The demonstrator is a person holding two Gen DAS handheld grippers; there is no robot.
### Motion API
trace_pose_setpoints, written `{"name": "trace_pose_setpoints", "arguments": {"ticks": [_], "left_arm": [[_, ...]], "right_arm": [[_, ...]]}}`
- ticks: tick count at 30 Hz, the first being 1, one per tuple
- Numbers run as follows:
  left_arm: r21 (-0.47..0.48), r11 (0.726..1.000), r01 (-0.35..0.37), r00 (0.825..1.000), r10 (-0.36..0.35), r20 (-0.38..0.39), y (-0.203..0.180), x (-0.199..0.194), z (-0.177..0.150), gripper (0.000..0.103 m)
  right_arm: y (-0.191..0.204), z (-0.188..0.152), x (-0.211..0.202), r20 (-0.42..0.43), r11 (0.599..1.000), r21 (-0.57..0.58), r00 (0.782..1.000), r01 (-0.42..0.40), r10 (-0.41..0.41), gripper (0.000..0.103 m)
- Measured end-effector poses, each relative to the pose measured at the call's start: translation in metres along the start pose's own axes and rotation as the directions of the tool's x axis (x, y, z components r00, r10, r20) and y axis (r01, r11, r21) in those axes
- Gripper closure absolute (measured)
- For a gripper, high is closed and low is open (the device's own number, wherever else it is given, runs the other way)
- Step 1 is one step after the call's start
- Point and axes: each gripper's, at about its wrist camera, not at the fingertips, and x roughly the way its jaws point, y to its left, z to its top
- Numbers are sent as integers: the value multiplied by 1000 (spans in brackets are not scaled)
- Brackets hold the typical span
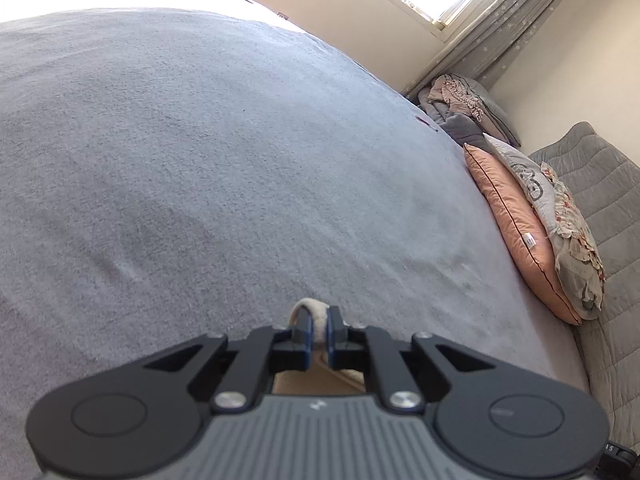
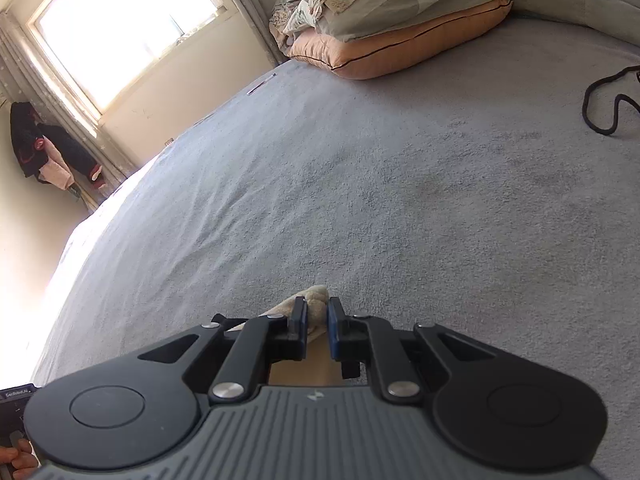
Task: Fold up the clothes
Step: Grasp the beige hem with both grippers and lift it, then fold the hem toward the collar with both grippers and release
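Left wrist view: your left gripper (image 1: 318,334) has its jaws pinched on a fold of cream fleecy fabric (image 1: 316,314). A loop of it pokes out past the fingertips and more shows below, between the finger bases. Ahead is only the grey bedspread (image 1: 240,160), with nothing laid out on it. A peach pillow (image 1: 516,232) and a floral pillow (image 1: 572,240) are stacked at the far edge, well apart from the gripper.

Right wrist view: your right gripper (image 2: 317,322) is also clamped on the cream garment (image 2: 316,300), with a bunched wad between the pads and tan cloth trailing under the body. A black cord (image 2: 600,108) lies on the bedspread (image 2: 360,200) off to the right, well clear. Dark clothes (image 2: 44,148) hang by the window (image 2: 120,28).

Progress, my read: you've got both ends gripped and the garment hangs below both cameras. No folded piece is visible anywhere, and I can't tell whether any fold is already in it. Lay-down and folding look still to do.
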Motion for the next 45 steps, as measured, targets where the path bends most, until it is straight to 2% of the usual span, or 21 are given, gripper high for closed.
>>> {"name": "trace_pose_setpoints", "arguments": {"ticks": [3, 6, 9, 11, 12, 14, 16, 18, 20, 22, 24, 26, 27, 29, 31, 33, 35, 37, 40, 42, 45], "left_arm": [[-46, 999, 29, 999, -30, -36, 6, 16, 6, 94], [-118, 992, 43, 999, -43, 3, 16, 17, 16, 93], [-183, 982, 47, 999, -43, 25, 26, 14, 28, 90], [-150, 987, 59, 998, -54, 38, 28, 5, 29, 89], [-103, 992, 73, 997, -68, 45, 29, -2, 28, 85], [-17, 995, 97, 994, -96, 59, 33, -14, 27, 61], [54, 993, 107, 992, -110, 54, 37, -25, 24, 59], [178, 974, 139, 990, -142, 2, 31, -32, 17, 59], [295, 939, 174, 984, -156, -84, 18, -31, 5, 59], [403, 888, 220, 969, -150, -197, 0, -23, -15, 59], [488, 837, 246, 959, -135, -251, -18, -13, -30, 59], [541, 814, 212, 961, -73, -266, -33, 8, -41, 59], [556, 808, 195, 963, -49, -267, -38, 18, -43, 59], [553, 820, 145, 977, -30, -211, -44, 33, -36, 58], [453, 884, 112, 987, -46, -154, -40, 36, -16, 57], [356, 932, 76, 994, -43, -100, -33, 40, 1, 55], [300, 954, 23, 998, -2, -68, -24, 41, 10, 55], [251, 968, 25, 999, -15, -45, -11, 32, 12, 55], [232, 972, 15, 1000, -12, -14, 0, 16, 6, 55], [267, 962, 58, 998, -47, -49, -5, 10, -6, 55], [363, 927, 95, 994, -67, -89, -20, 5, -26, 53]], "right_arm": [[-3, 1, 13, -12, 1000, 25, 1000, 5, -5, 91], [-17, 2, 19, -14, 989, 143, 999, -35, 37, 87], [-39, 2, 26, 8, 938, 333, 995, -95, 98, 86], [-44, 2, 25, 26, 924, 375, 997, -71, 66, 86], [-41, 3, 21, 37, 943, 330, 999, -46, 35, 86], [-36, 6, 13, 62, 971, 238, 998, 7, -22, 86], [-29, 9, 8, 60, 996, 84, 998, 14, -19, 86], [-16, 8, 8, 18, 994, -105, 1000, 13, -11, 85], [3, 0, 15, -73, 945, -326, 997, -21, -3, 83], [20, -10, 20, -129, 909, -413, 992, -63, 11, 83], [41, -21, 33, -187, 863, -497, 982, -94, -1, 83], [65, -34, 51, -204, 789, -610, 977, -74, -67, 83], [71, -34, 58, -195, 782, -621, 977, -58, -82, 83], [83, -34, 72, -175, 769, -639, 978, -28, -110, 83], [84, -21, 83, -152, 814, -580, 984, -13, -93, 83], [78, -5, 86, -119, 879, -476, 989, 21, -88, 81], [69, 8, 87, -66, 930, -359, 992, 78, -109, 75], [63, 10, 85, -47, 941, -307, 985, 143, -164, 75], [61, -2, 74, -36, 929, -336, 983, 156, -179, 72], [65, -9, 66, -17, 909, -390, 986, 149, -169, 71], [89, -23, 59, -53, 856, -515, 995, 40, -79, 69]]}}
